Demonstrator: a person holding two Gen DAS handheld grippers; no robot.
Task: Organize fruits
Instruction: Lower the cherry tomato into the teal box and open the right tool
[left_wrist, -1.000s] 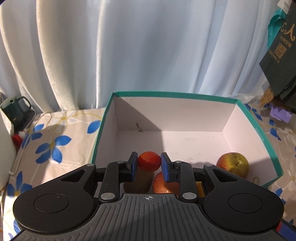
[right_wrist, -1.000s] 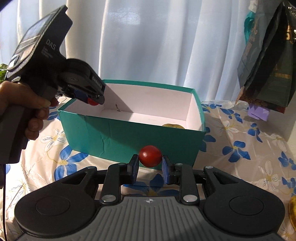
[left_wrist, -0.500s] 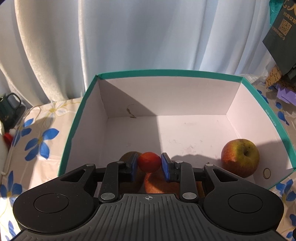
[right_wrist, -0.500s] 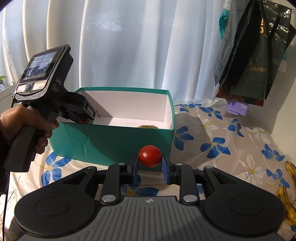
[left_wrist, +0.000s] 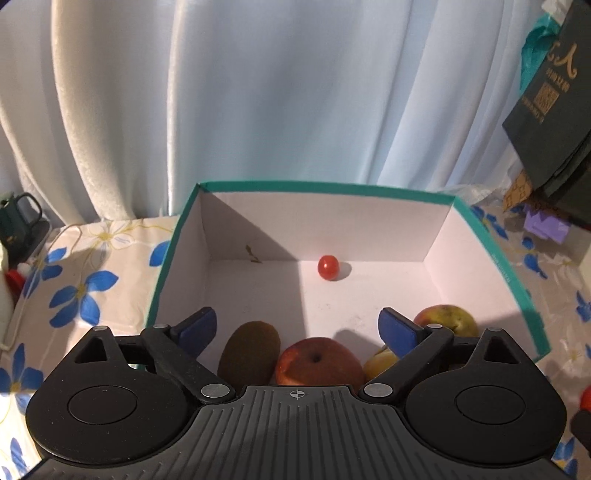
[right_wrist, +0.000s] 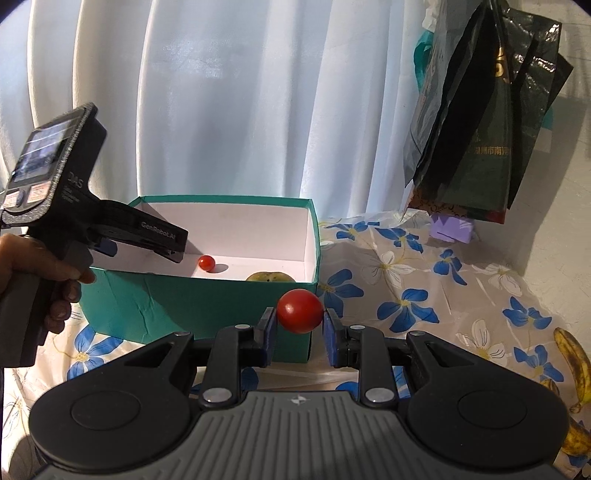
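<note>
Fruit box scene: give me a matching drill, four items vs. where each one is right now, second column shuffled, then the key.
Items:
1. kiwi
2. loose cherry tomato
3. second cherry tomato
4. banana

Places:
A. on the floral cloth outside the box
B. between the right gripper pads
C. near the far wall of the teal box
D. at the near end of the box, beside a red apple

Pairs: 1-D, 2-C, 3-B, 4-A

So our left gripper (left_wrist: 297, 328) just let go: the jaws are opening, fingers (left_wrist: 195, 326) spread wide with nothing between them now. The little cherry tomato (left_wrist: 328, 267) it was pinching a second ago sits on the floor of the teal box (left_wrist: 321, 186), near the back wall, well clear of the kiwi (left_wrist: 249, 350) and apples.
</note>
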